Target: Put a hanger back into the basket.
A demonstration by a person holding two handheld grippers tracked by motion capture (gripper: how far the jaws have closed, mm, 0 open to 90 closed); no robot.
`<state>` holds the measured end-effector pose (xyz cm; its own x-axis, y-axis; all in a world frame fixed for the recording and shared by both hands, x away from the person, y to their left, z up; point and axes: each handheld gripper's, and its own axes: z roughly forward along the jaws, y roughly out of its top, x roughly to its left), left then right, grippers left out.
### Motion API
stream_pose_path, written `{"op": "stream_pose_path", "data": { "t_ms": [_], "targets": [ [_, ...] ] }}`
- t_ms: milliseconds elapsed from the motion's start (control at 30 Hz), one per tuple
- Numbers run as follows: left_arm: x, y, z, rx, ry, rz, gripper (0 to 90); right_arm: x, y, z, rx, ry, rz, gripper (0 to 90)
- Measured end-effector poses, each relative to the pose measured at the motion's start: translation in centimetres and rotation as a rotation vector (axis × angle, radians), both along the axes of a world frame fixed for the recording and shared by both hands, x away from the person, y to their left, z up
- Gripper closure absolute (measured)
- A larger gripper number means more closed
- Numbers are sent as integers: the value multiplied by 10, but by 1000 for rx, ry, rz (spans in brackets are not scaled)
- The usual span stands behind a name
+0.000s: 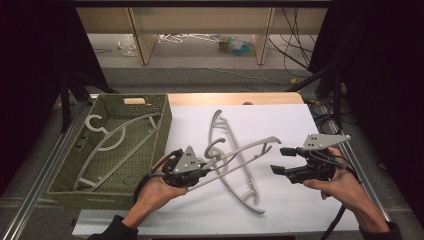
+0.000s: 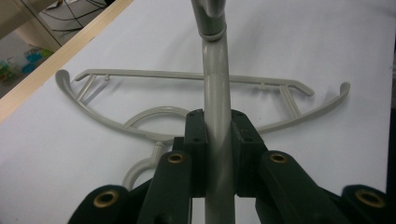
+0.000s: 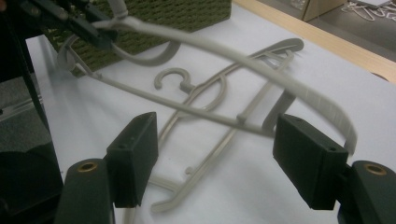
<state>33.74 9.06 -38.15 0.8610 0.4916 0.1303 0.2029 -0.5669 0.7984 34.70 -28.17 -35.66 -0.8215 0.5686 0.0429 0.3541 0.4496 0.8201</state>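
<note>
Three grey plastic hangers are here, and all are smooth, thin and curved, with a round hook on top. Biggest of everything is the white table top (image 1: 280,120), flat and plain, with a pale wooden edge at the back. Next comes the green basket (image 1: 161,125) at the left side of the table. It is a woven box with a bumpy, knotted look and a handle hole in its far wall. One hanger in the basket (image 1: 112,142) lies flat on the bottom.

Another one, the flat hanger (image 1: 235,167), rests on the white top near the middle. It has a bowed arm, a straight bar and little notches near its ends.

Over it, the lifted hanger (image 1: 250,148) is up off the table and crosses above the flat one. The left gripper (image 1: 202,167) is black and blocky with brass-coloured screw rings, and its two pads are pressed tight on the round grey arm of that hanger (image 2: 217,140). A hand wraps around it from below.

At the right, the right gripper (image 1: 281,160) has square black pads spread wide apart (image 3: 133,154). Nothing sits between them, and the ribbed tip of the lifted hanger (image 3: 322,107) passes just above and beyond them.
</note>
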Motion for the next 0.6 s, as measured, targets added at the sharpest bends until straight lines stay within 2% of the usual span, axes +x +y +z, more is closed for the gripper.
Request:
{"op": "stream_pose_path", "data": {
  "t_ms": [133,200,267,300,500,600],
  "targets": [
    [2,14,15,-58,41,48,791,-10,1,-9,42,7,-11,287],
    [1,19,23,-94,40,61,792,-14,0,-18,42,14,-9,286],
    [0,24,33,-137,56,79,791,-17,0,-25,37,35,-11,286],
    [0,27,40,-140,57,75,791,-17,-1,-29,34,46,-8,286],
    [-6,51,87,-255,76,92,791,-18,2,-36,21,66,6,286],
    [-7,65,109,-285,73,104,791,-18,4,-37,21,66,17,286]
  ]
}}
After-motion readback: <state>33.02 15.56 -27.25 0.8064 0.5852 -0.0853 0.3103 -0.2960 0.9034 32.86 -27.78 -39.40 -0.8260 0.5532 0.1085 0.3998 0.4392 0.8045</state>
